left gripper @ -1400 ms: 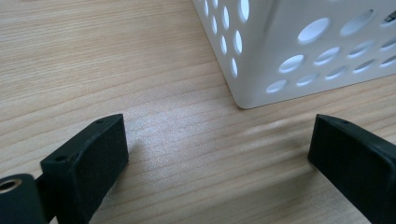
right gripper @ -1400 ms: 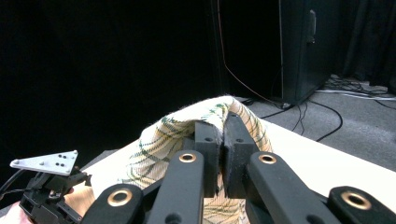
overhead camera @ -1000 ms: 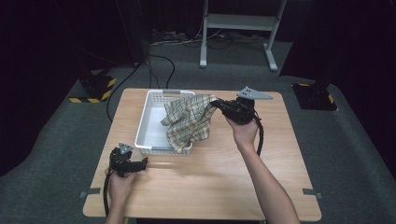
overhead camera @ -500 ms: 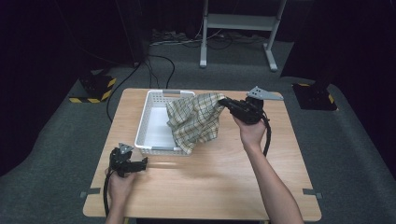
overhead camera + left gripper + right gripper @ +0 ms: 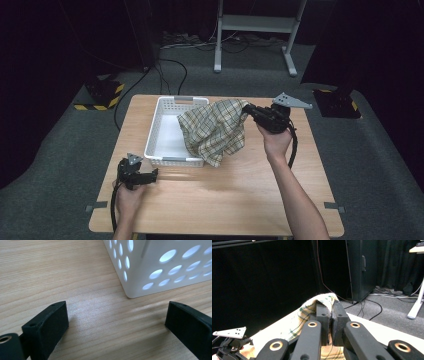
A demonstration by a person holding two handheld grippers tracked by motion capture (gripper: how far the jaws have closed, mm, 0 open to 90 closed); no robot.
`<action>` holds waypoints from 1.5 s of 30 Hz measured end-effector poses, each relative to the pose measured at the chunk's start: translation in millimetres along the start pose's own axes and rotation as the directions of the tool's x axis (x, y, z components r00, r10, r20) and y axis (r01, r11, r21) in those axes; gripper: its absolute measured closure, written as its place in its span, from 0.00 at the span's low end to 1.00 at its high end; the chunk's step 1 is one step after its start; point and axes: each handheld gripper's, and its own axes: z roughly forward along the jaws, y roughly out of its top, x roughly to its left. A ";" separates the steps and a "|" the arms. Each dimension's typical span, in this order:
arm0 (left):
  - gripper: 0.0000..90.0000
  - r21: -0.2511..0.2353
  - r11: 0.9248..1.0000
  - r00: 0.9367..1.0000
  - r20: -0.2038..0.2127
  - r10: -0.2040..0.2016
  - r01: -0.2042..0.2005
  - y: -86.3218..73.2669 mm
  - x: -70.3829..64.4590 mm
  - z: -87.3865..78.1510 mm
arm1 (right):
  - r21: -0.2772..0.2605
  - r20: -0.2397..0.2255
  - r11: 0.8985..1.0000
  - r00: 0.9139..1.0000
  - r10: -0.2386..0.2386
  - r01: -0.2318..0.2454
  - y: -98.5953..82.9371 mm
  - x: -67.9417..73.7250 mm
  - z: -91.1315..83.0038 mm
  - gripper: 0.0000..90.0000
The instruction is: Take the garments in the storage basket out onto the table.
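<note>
- Carpet of dark grey lies under a pale wooden table; black curtains close off the back of the room, black cables trail across the floor, and a grey metal stand rises behind the table. A yellow-and-black striped block sits on the floor off the table's far left corner.
- At the near left of the table, the left gripper rests low in the person's left hand, its jaws spread wide with nothing between them. From the left gripper view, the left gripper faces bare wood with a corner of the white perforated basket just ahead, not touching.
- In the middle, the white perforated basket stands on the table's far half.
- The checked cloth, beige with dark lines, hangs lifted over the basket's right side, its lower tip drooping over the near right corner of the basket.
- At the right, the right gripper is raised above the table in the right hand, and pinches the cloth's upper right edge. In the right gripper view, the right gripper has its jaws pressed together on a fold of the checked cloth.
- No readable writing or brand shows.
</note>
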 end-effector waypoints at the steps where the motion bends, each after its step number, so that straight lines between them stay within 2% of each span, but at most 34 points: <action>1: 0.05 0.000 1.000 1.000 0.000 0.000 0.000 0.0 0.0 0.0 | -0.005 0.000 1.000 1.000 0.001 -0.001 0.2 -0.9 -1.5 0.97; 18: 0.05 0.000 1.000 1.000 0.000 0.000 0.000 0.0 0.0 0.0 | -0.014 0.030 1.000 0.999 0.012 -0.011 -0.6 -13.3 -20.1 0.97; 45: 0.05 0.000 1.000 1.000 0.000 0.000 0.000 0.0 -0.1 0.0 | -0.053 0.066 0.999 0.998 0.013 -0.009 5.6 -23.9 -44.5 0.97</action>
